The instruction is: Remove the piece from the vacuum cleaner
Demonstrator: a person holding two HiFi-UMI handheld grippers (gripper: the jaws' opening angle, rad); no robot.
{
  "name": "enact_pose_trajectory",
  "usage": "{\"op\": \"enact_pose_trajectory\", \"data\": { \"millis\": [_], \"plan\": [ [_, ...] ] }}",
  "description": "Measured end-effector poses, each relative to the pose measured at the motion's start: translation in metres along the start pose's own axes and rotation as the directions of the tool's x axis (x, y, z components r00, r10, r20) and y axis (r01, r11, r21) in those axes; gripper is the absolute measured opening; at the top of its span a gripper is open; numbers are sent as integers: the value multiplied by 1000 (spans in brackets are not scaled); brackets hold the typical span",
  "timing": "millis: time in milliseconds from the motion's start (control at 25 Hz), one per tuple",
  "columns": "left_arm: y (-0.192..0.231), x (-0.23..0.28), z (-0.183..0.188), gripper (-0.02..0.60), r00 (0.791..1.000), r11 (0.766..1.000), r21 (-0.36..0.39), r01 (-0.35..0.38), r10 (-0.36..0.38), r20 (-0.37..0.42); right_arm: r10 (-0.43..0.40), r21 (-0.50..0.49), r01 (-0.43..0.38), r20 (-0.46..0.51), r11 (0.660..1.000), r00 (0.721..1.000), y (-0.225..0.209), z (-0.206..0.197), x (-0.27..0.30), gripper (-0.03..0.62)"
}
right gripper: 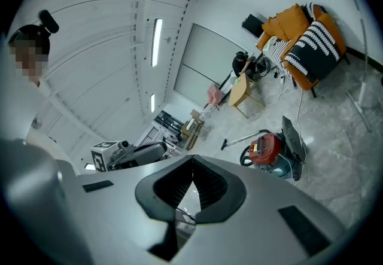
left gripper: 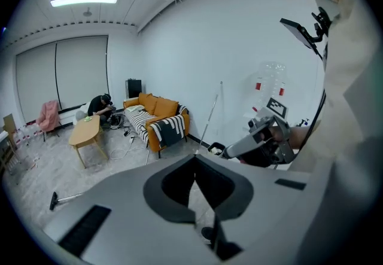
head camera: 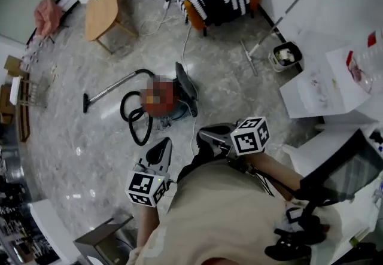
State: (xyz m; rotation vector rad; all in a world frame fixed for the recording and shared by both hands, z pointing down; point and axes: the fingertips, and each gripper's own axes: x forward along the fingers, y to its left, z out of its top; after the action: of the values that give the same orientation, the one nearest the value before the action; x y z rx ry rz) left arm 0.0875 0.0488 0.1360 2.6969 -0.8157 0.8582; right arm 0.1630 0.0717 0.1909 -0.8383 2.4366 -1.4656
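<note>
Red vacuum cleaner (head camera: 169,112) sits ahead of both tongs, wand (head camera: 114,86) stretching leftward; left gripper (head camera: 161,148) and right gripper (head camera: 207,136) point toward it, clenched, empty.

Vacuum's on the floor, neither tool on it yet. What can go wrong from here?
1. The left tool and right tool are both shut and empty. Reaching in like that would probably just knock the vacuum.
2. The hose loops on the floor beside it and may snag a tool.
3. The cable trails across the floor, so tugging the vacuum could pull it taut.
</note>
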Motion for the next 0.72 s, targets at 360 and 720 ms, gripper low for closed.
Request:
{"op": "enact_pose_trajectory", "data": {
  "millis": [360, 720],
  "plan": [
    [18, 34, 10, -6, 999, 998, 24, 51, -51, -8, -104, 39, 103, 19, 994, 994, -24, 15, -11, 3],
    [105, 54, -12, -6, 1000, 1000, -7, 1, -1, -18, -188, 65, 195, -100, 979, 977, -52, 26, 38, 3]
  ]
}}
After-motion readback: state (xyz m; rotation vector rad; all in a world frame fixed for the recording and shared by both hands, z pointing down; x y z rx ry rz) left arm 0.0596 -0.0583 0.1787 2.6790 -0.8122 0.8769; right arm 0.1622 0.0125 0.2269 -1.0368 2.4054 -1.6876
